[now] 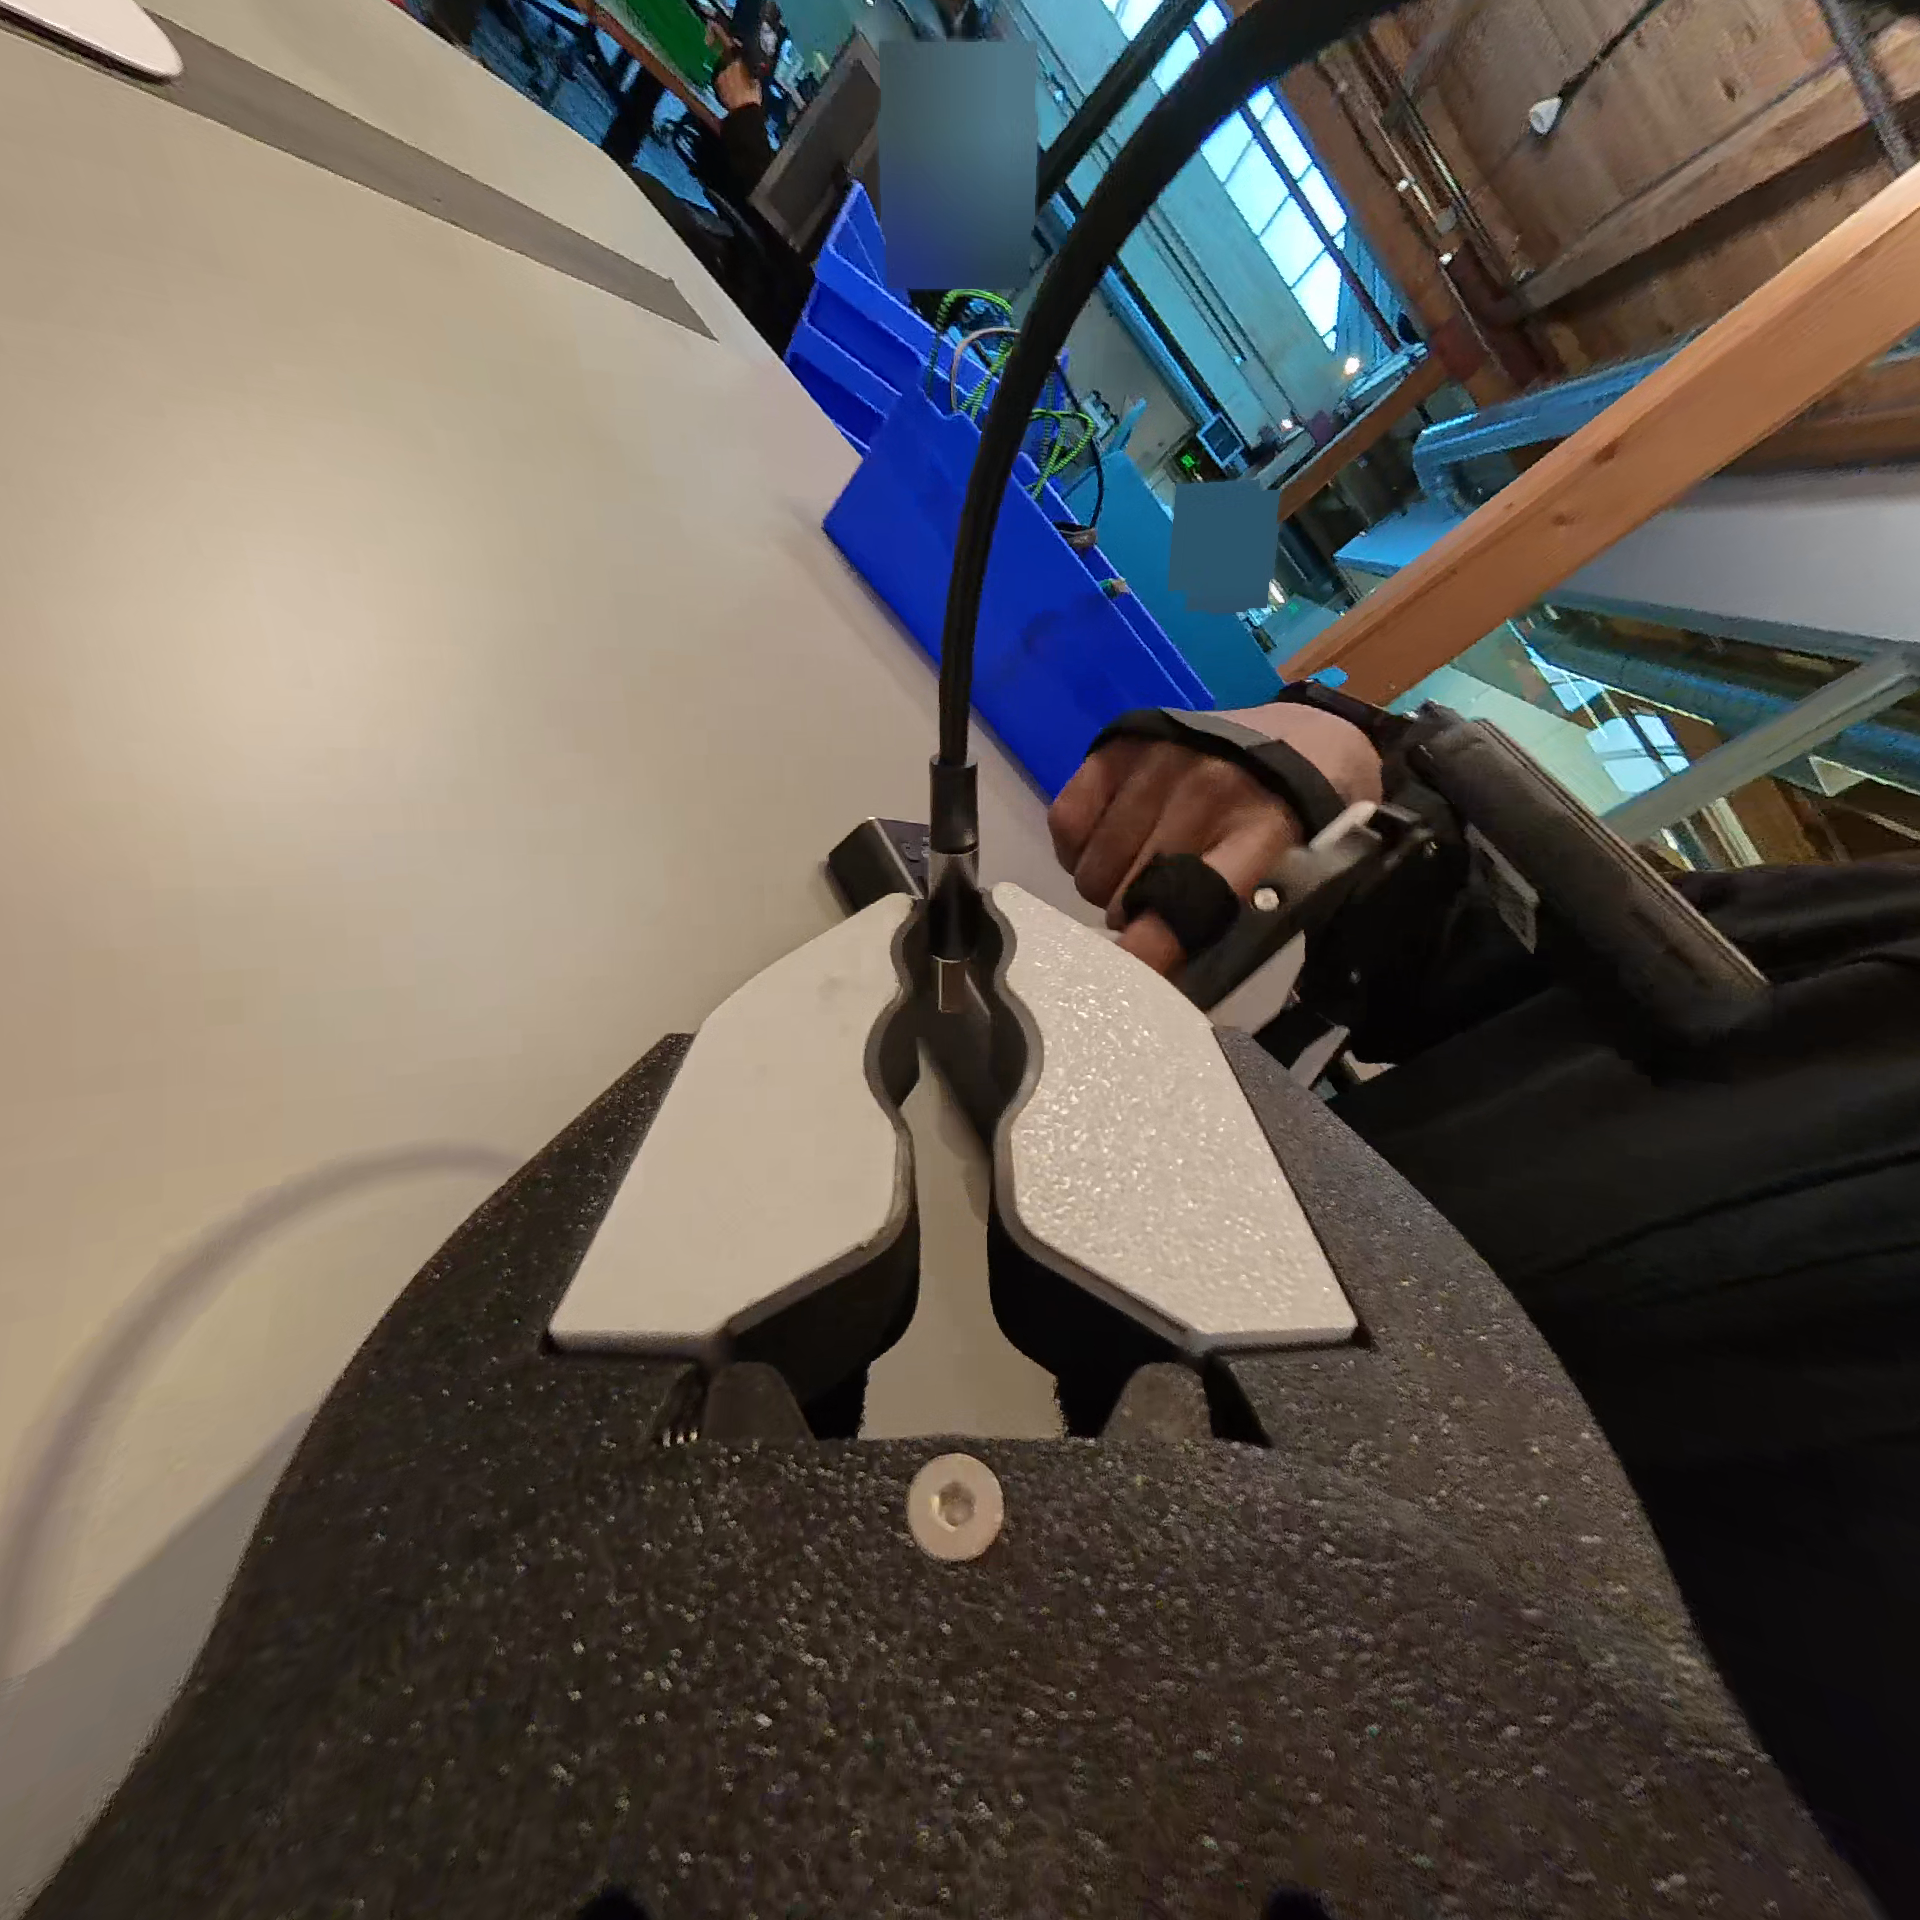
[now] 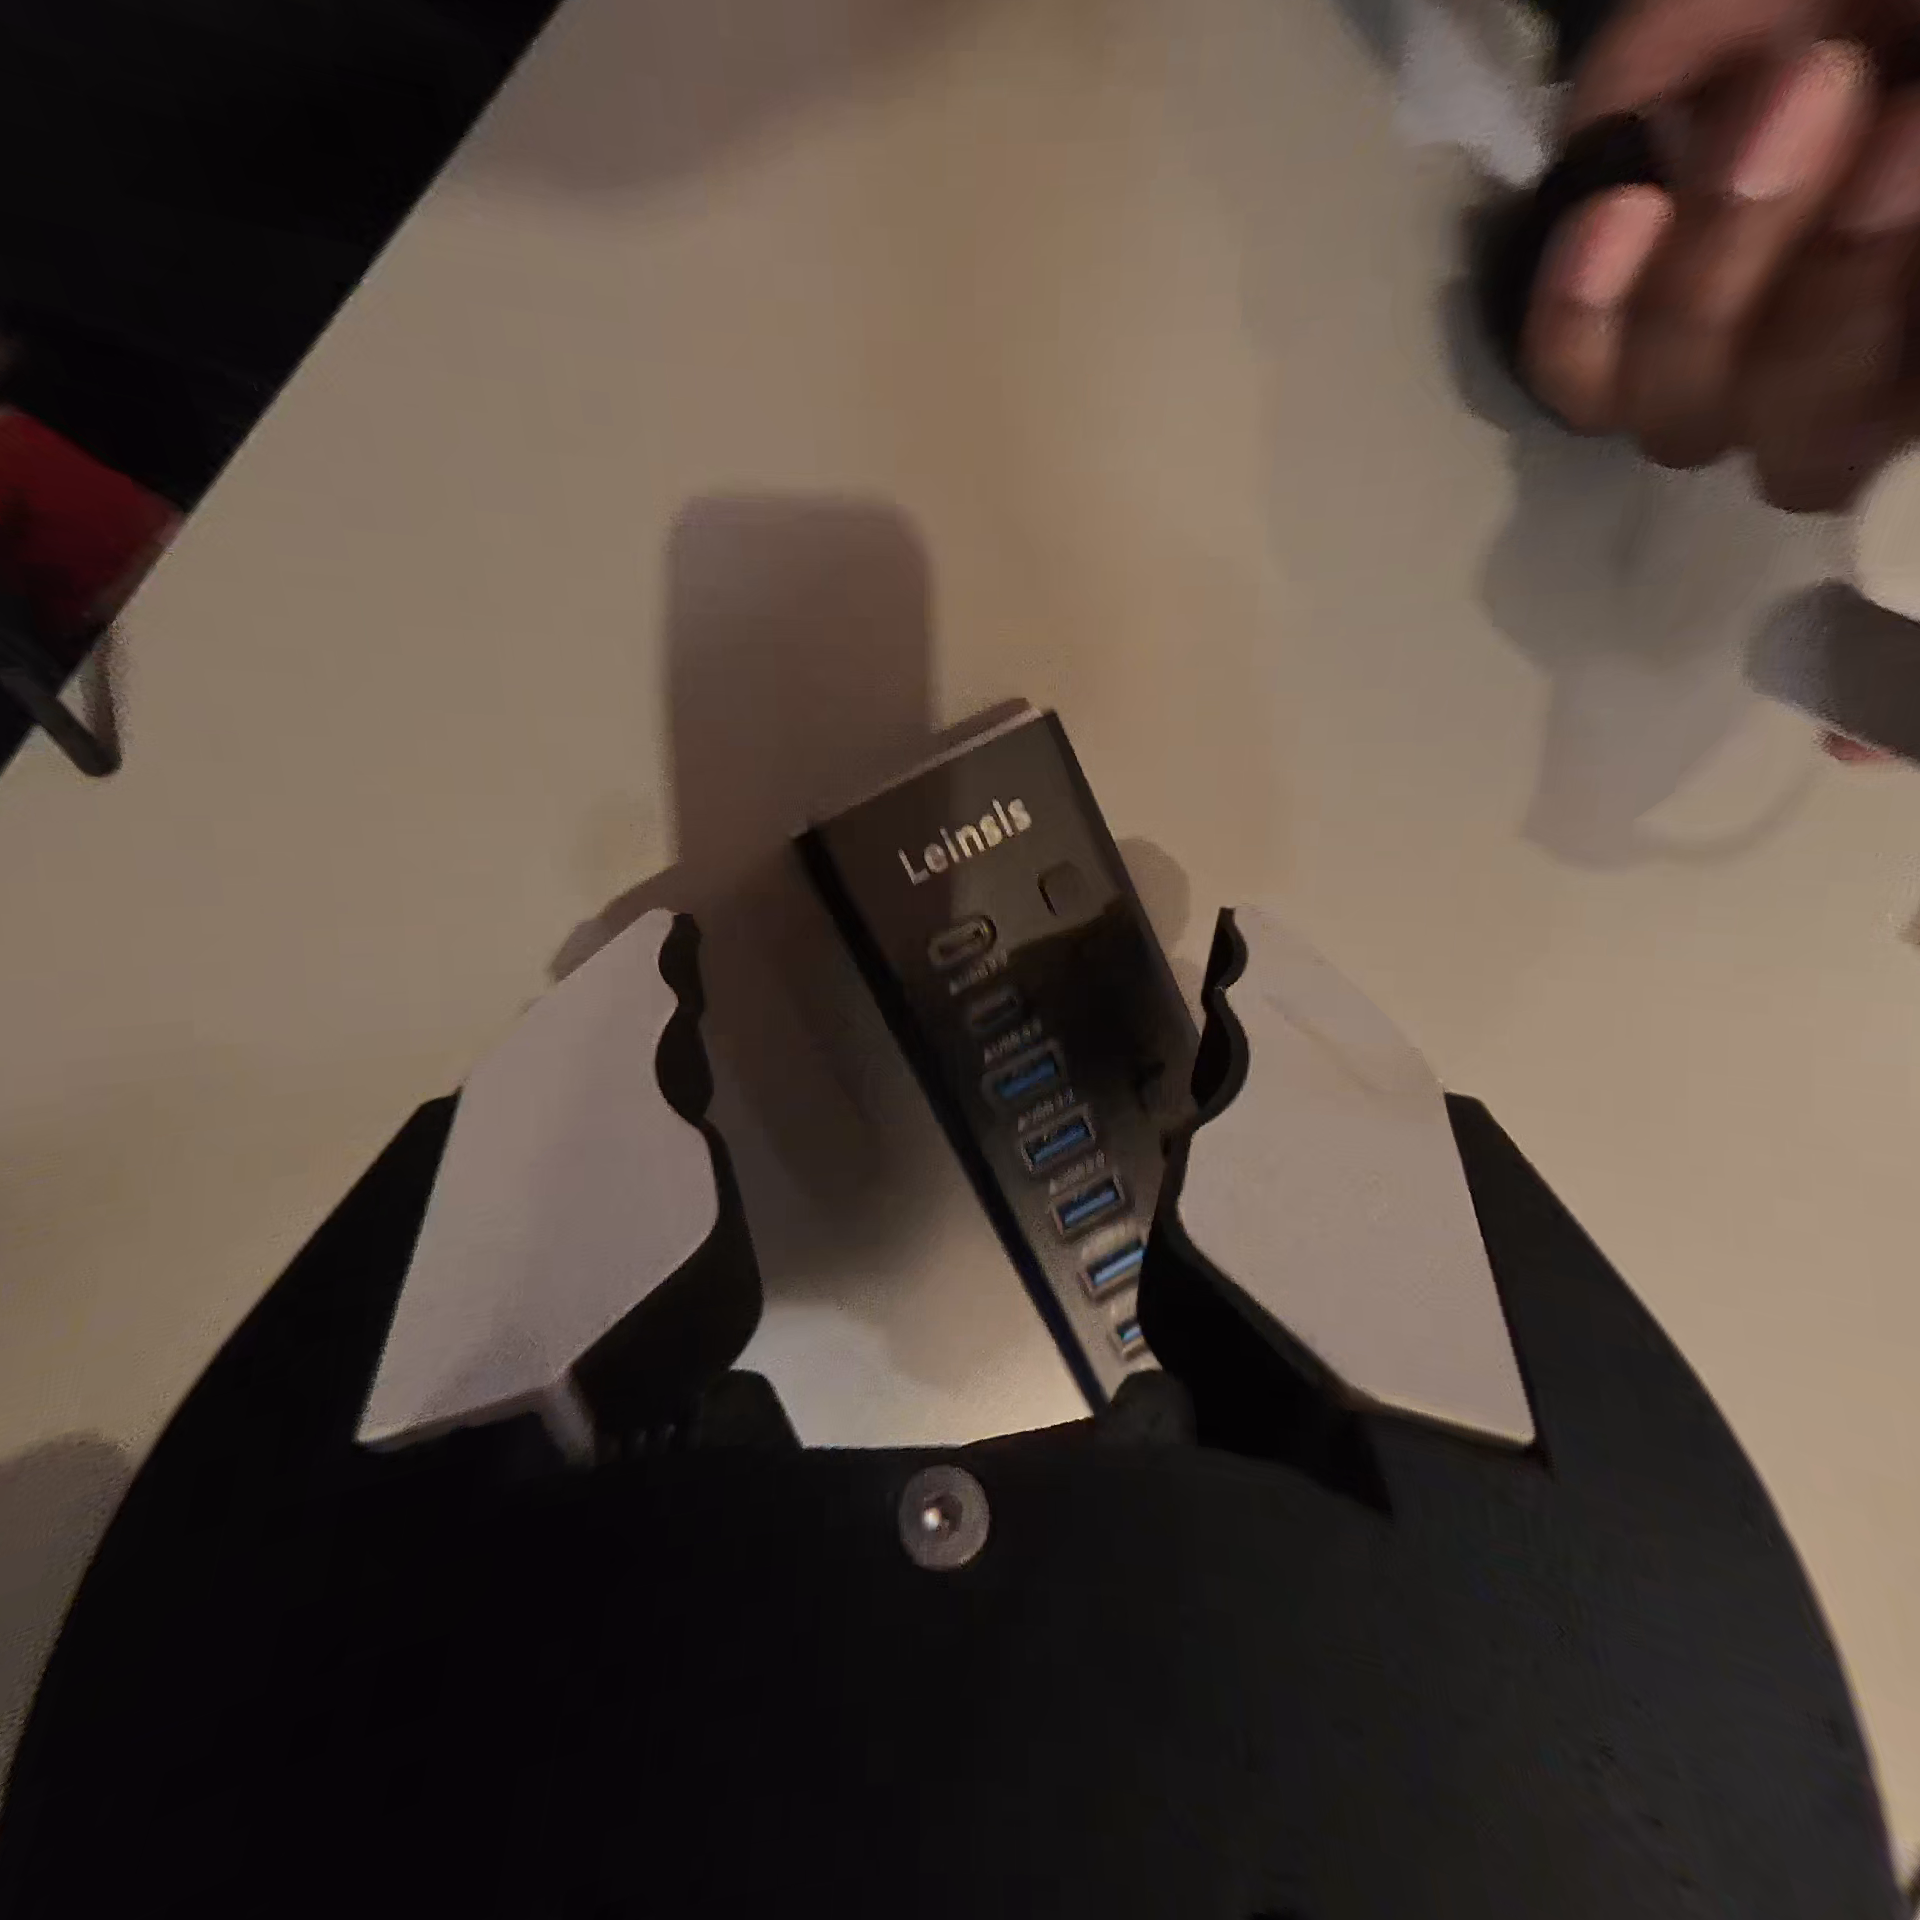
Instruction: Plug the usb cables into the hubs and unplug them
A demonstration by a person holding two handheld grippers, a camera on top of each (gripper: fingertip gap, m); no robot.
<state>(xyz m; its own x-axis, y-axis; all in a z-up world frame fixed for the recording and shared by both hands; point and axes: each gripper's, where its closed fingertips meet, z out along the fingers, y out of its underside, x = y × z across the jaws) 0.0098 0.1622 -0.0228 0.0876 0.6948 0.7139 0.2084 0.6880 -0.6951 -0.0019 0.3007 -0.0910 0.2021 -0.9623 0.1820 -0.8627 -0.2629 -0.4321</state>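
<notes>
In the left wrist view my left gripper [image 1: 951,925] is shut on the plug of a black USB cable [image 1: 971,582]. The plug's metal tip points back between the fingers and is free of any port. The cable arcs up and away to the right. One end of a black hub [image 1: 878,857] lies on the table just beyond the fingertips. In the right wrist view my right gripper [image 2: 951,935] is open, straddling the black hub [image 2: 1091,987], which has a row of several blue ports. The hub lies nearer the right finger [image 2: 1330,1195]; the left finger [image 2: 561,1164] is apart from it.
The white table [image 1: 416,727] carries blue bins [image 1: 987,582] with cables along its far edge. A hand [image 1: 1195,821] holds the right gripper beside the hub. A blurred hand [image 2: 1714,260] shows at upper right. The table's edge [image 2: 312,343] runs at left.
</notes>
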